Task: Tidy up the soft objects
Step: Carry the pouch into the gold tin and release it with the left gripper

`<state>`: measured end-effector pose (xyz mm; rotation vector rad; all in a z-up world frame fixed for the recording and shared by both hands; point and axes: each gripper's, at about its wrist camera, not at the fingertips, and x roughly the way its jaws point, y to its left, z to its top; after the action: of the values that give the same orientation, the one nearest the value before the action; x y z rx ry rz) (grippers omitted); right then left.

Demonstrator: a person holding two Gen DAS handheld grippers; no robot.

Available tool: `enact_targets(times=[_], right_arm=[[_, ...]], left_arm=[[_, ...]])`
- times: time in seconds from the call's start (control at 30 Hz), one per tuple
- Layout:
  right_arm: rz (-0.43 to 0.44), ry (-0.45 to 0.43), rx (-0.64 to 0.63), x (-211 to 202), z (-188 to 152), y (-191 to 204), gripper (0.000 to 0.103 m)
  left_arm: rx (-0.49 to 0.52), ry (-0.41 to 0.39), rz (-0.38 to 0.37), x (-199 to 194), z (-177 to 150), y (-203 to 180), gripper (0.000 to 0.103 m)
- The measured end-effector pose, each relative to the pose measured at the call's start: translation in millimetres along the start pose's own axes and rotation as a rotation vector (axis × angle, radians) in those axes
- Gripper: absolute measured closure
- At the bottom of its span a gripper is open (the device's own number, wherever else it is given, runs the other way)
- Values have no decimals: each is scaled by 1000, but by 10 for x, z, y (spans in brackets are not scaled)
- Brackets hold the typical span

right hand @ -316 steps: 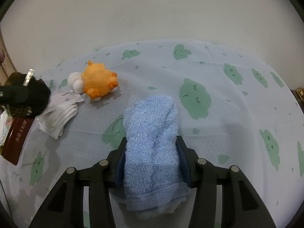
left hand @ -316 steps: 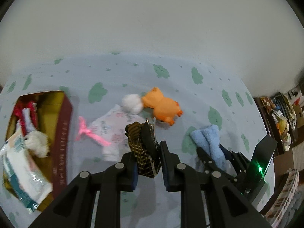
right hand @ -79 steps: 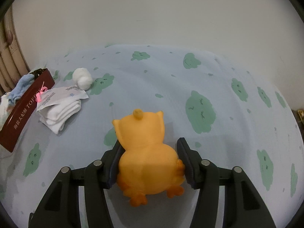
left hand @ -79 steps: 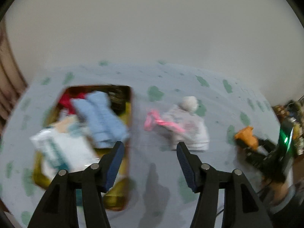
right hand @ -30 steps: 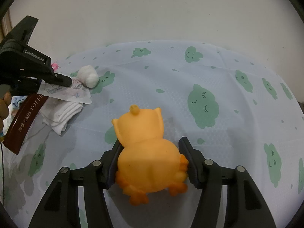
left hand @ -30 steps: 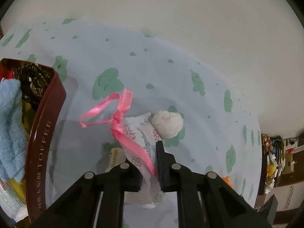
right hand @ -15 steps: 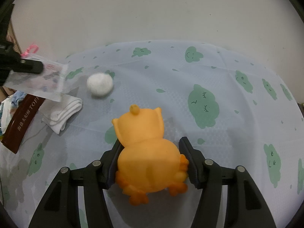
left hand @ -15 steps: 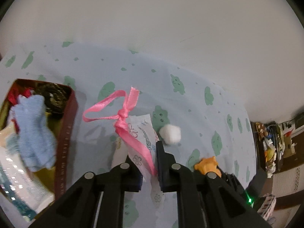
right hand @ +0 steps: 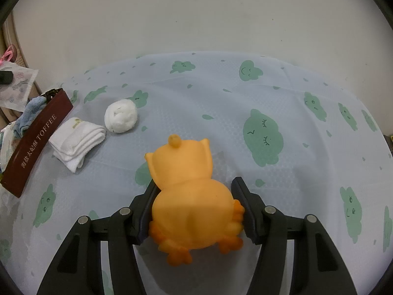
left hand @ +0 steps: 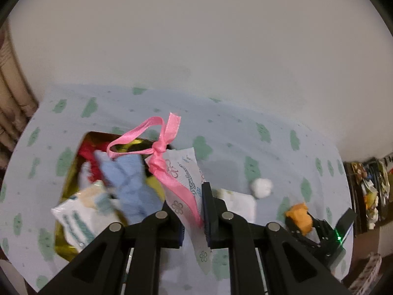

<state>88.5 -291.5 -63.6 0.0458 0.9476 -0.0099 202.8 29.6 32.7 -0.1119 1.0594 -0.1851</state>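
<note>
left gripper (left hand: 192,211) was clamped on a floral packet (left hand: 186,172) tied with a pink ribbon (left hand: 157,142), held in the air over the near edge of the toffee tin (right hand: 36,137). tin held a blue towel (left hand: 130,182) and a white wrapper (left hand: 78,216). right gripper (right hand: 194,209) gripped the orange plush (right hand: 189,191) low over the cloud-print cloth (right hand: 270,98). folded white socks (right hand: 76,142) lay just beside the tin, sock ball (right hand: 120,118) next to them.

Hand-held gripper (right hand: 194,211) clamps orange toy (right hand: 191,196); white ball (right hand: 120,118) beyond.
</note>
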Motion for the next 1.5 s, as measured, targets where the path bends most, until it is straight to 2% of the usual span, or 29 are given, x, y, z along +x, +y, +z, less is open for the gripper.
enact_targets(times=[0.17, 0.73, 0.8, 0.83, 0.87, 0.97, 1.17, 1.27, 1.4, 1.5], right_arm=[[-2, 0, -1, 2, -6, 7, 45], [-5, 1, -2, 2, -5, 8, 45], [-5, 1, -2, 2, -5, 9, 45], [-5, 1, -3, 2, -5, 8, 45], [-6, 1, -3, 2, -5, 8, 45], [-6, 2, -3, 2, -5, 8, 45], [-7, 2, -3, 4, -4, 10, 45], [-7, 2, -2, 5, -3, 10, 45], [-8, 2, -3, 6, -4, 14, 45], [-8, 2, -3, 7, -5, 12, 45]], left_arm=[[-48, -10, 40, -3, 13, 334, 92], [-151, 35, 16, 443, 28, 973, 89], [-137, 33, 43, 475, 3, 982, 83], [-132, 34, 69, 487, -4, 987, 73], [-126, 35, 94, 500, -13, 991, 68], [-110, 49, 131, 528, -29, 1026, 62], [-132, 61, 169, 489, -40, 1136, 60], [-101, 72, 199, 471, -45, 1127, 54], [-70, 103, 209, 468, -76, 1124, 53], [-53, 79, 242, 395, -95, 1121, 54]])
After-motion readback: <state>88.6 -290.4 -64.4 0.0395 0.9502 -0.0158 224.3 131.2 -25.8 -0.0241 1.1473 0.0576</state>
